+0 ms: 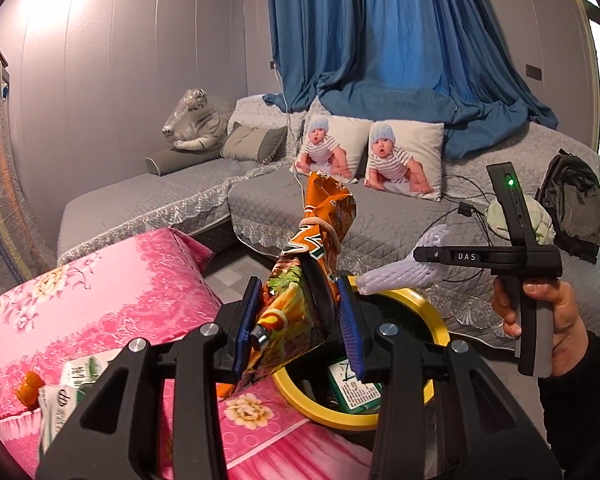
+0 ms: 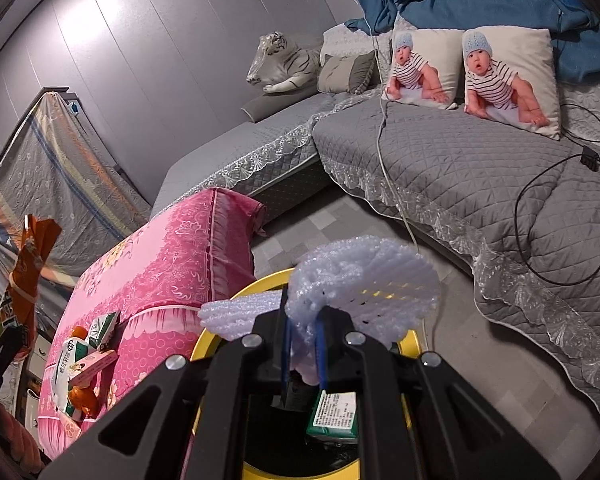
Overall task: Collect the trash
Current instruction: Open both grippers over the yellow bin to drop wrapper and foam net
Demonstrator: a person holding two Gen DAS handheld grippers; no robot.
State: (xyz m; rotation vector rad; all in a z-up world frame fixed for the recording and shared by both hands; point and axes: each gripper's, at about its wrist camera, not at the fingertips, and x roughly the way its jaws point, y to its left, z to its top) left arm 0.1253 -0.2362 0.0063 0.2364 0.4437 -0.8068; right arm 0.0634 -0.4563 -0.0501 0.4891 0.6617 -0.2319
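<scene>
I have both loads over the yellow-rimmed bin for dropping: left gripper clamped on the snack bag, right gripper pinching the foam net.

Two baby-print cushions lean against a blue curtain.

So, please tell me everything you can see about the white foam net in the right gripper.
The white foam net is a soft mesh sleeve, like fruit packing, crumpled and flattened. The right gripper is shut on its middle; both ends flare out past the pads. It hangs above the yellow-rimmed bin, touching nothing else visible.
</scene>
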